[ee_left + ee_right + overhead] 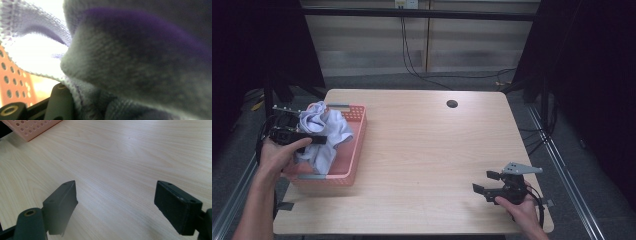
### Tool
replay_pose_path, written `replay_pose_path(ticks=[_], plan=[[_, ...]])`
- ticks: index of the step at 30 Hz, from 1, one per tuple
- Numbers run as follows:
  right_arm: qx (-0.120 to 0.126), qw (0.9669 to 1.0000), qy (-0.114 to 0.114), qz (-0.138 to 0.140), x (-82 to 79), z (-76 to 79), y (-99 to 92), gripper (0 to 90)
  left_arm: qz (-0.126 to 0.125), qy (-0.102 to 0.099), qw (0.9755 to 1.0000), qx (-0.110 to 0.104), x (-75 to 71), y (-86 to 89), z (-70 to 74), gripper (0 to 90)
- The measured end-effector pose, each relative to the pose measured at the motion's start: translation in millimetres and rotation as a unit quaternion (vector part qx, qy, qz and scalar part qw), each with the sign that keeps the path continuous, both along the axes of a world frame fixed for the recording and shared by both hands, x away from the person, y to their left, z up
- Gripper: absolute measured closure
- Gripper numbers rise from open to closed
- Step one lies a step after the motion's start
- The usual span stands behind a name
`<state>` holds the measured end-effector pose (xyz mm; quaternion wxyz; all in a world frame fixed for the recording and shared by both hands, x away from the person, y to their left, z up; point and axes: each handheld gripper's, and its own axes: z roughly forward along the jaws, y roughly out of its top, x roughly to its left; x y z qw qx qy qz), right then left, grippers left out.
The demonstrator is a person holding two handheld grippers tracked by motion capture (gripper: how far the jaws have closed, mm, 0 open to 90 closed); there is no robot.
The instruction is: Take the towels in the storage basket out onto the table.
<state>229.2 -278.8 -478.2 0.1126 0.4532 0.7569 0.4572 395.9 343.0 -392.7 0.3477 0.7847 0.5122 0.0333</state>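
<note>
A pale lavender cloth (324, 132) hangs bunched over the pink perforated basket (354, 150) at the table's left side. My left gripper (314, 139) reaches in from the left above the basket and is shut on the cloth. In the left gripper view the cloth (140, 65) drapes right over the lens. It hides one jaw, and one black finger (60, 100) shows at the lower left, with the basket wall (12, 82) behind. My right gripper (484, 182) rests near the front right corner, open with nothing between its jaws (116, 197).
The wooden table (437, 145) has a round cable hole (452, 104) at the back. A corner of the basket (32, 127) shows at the top left of the right gripper view. Dark floor and black frame posts surround the table.
</note>
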Motion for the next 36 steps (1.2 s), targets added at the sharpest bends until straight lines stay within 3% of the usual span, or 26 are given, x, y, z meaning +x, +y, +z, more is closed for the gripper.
replay_pose_path(ticks=[10,20,21,23,26,32,36], plan=[[0.000,1.0000,0.003,-0.002,1.9,-1.2,0.3,17.9,-0.001,-0.036,0.9992,-0.017,-6.2,-5.9,11.3,44.7],[0.000,1.0000,0.001,0.001,1.2,-0.7,0.0,17.9,-0.007,-0.073,0.9971,-0.020,-24.9,-13.2,29.1,44.4],[-0.001,1.0000,0.001,0.001,0.9,-0.5,-0.3,17.9,-0.014,-0.078,0.9963,-0.032,-30.1,-17.4,33.0,44.4],[-0.002,1.0000,0.002,0.001,0.0,-0.2,-0.3,17.9,-0.022,-0.082,0.9958,-0.035,-32.9,-20.6,35.9,44.3],[-0.002,1.0000,0.001,0.002,-1.2,0.4,-0.3,17.9,-0.024,-0.096,0.9945,-0.033,-40.9,-31.2,44.7,44.3],[-0.002,1.0000,-0.001,0.004,-1.0,0.7,-0.3,17.9,-0.036,-0.106,0.9932,-0.034,-50.5,-49.4,53.2,44.1],[-0.001,1.0000,0.001,0.005,-0.2,0.1,-0.1,17.9,-0.063,-0.110,0.9912,-0.036,-51.7,-65.8,54.8,44.0]])
